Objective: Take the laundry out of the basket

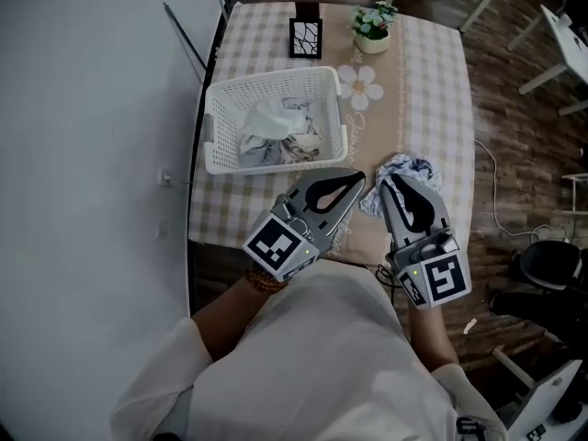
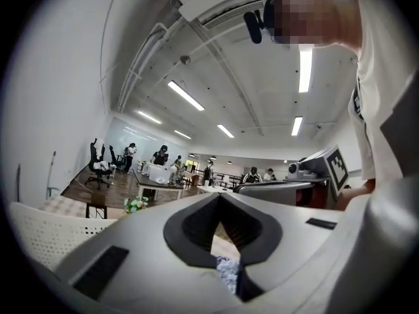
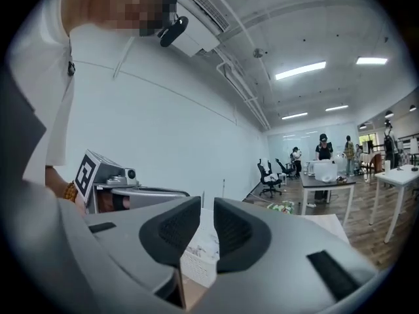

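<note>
Laundry (image 1: 276, 138): crumpled white and patterned pieces, lying in the basket.
Basket (image 1: 213, 127): white with slotted walls, on the table's left half.
Cloth (image 1: 415, 167): blue-and-white, bunched on the table, right of the basket.
Left gripper (image 2: 219, 197): jaws closed tip to tip, empty.
Right gripper (image 3: 206, 205): jaws a narrow gap apart, nothing between them, just beside the left one.
Table (image 1: 432, 81): checked cover, with a plant (image 1: 372, 26) and a frame (image 1: 306, 37) at the far end.

Head view overhead; gripper views level; basket (image 1: 272, 81) shared
</note>
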Demonstrator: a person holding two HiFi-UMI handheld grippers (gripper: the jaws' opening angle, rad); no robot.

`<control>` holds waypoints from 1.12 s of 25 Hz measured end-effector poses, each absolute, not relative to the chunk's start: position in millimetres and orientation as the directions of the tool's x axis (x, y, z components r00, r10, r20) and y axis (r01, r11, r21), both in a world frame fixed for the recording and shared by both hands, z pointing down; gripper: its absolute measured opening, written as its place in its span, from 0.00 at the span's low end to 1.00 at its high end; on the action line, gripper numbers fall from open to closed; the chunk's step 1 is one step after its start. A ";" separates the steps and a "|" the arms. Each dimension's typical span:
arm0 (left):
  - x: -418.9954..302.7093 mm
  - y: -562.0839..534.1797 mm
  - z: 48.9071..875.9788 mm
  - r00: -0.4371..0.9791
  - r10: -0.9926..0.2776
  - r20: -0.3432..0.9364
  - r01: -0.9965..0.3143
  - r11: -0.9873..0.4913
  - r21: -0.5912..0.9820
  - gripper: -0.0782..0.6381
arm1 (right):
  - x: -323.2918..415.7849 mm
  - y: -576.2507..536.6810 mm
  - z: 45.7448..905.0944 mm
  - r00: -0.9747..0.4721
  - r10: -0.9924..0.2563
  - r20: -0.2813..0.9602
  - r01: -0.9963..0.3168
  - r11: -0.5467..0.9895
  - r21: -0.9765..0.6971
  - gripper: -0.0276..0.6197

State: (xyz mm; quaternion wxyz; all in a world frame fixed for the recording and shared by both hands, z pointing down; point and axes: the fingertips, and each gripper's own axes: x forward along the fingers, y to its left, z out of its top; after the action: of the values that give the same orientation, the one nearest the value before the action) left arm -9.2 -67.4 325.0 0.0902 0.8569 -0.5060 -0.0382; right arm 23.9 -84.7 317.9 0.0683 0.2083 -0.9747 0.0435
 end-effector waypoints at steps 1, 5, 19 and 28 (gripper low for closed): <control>-12.6 -60.8 318.5 0.476 -0.879 0.025 -0.865 -0.462 0.198 0.15 | 18.8 -78.2 311.2 -0.910 -0.389 0.143 -0.399 0.916 -0.048 0.16; -21.4 -35.1 295.8 0.453 -0.891 0.000 -0.875 -0.445 0.189 0.15 | 5.9 -52.3 286.6 -0.925 -0.366 0.105 -0.369 0.929 -0.007 0.15; -46.4 -15.1 290.3 0.418 -0.908 0.000 -0.893 -0.411 0.184 0.15 | -16.8 -35.7 275.6 -0.934 -0.347 0.089 -0.348 0.937 0.001 0.15; -85.6 -23.0 302.1 0.395 -0.913 0.099 -0.919 -0.393 0.043 0.15 | -46.2 -39.0 296.4 -0.953 -0.243 0.182 -0.236 0.970 0.063 0.16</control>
State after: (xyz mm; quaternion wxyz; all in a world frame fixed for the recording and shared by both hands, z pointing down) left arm -85.6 -23.0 302.1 0.0454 0.8340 -0.5491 0.0294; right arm -46.2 -39.0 296.4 0.0945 0.1212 -0.9879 -0.0204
